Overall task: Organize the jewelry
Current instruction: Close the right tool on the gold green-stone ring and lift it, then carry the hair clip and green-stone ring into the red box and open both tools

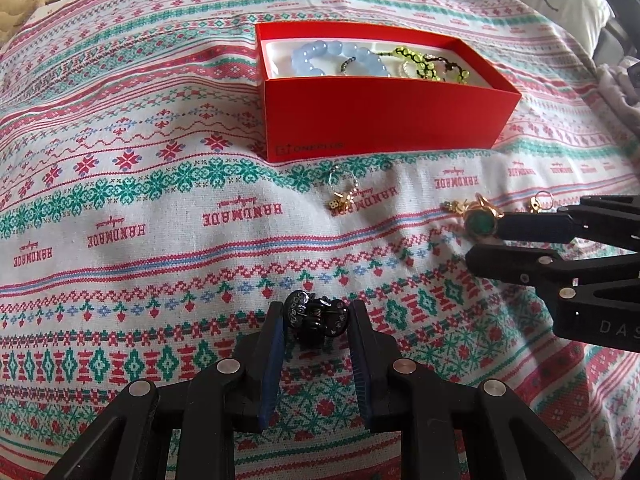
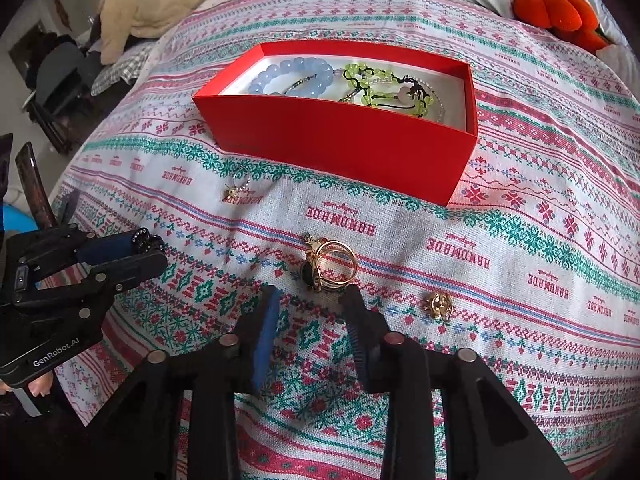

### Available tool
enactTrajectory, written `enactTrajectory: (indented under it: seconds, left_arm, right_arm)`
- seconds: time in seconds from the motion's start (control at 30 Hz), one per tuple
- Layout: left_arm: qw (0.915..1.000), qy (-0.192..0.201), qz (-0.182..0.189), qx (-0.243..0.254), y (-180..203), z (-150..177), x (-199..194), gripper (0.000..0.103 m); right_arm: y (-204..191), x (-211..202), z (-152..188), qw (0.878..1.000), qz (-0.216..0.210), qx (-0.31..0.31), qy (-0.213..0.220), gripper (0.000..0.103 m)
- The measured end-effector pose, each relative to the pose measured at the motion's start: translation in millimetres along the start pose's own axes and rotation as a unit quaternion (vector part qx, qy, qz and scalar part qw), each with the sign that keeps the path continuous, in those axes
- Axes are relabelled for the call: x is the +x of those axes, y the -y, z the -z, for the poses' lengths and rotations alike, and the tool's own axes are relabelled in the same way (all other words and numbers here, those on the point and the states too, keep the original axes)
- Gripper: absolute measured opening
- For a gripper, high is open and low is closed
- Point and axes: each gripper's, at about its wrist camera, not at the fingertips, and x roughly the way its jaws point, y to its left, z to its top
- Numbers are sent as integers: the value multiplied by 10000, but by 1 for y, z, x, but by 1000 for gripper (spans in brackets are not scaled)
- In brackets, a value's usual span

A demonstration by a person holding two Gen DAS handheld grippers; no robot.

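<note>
A red box on the patterned cloth holds a blue bead bracelet and green bead strings; it shows in the right wrist view too. My left gripper has its fingers on both sides of a small black hair claw, touching it. My right gripper is open just short of a gold ring with a green stone, also seen in the left wrist view. A gold hoop earring lies in front of the box.
Another small gold piece lies right of the ring. Plush toys and a beige blanket lie beyond the cloth's far edge. Dark furniture stands off the left side.
</note>
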Motion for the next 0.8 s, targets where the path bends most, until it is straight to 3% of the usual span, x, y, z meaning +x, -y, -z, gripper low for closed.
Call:
enactTrajectory:
  seconds: [0.37, 0.43, 0.8]
  left_arm:
    - [10000, 11, -33, 9, -1, -3, 5, 25]
    - [10000, 14, -36, 1, -1, -5, 6, 25]
    - [10000, 91, 18, -16, -2, -14, 0, 25]
  right_arm:
    - [4, 6, -10, 9995, 273, 27, 183, 40]
    - [4, 5, -11, 9991, 365, -5, 202, 30]
    - [8, -8, -9, 9993, 289, 82, 211, 30]
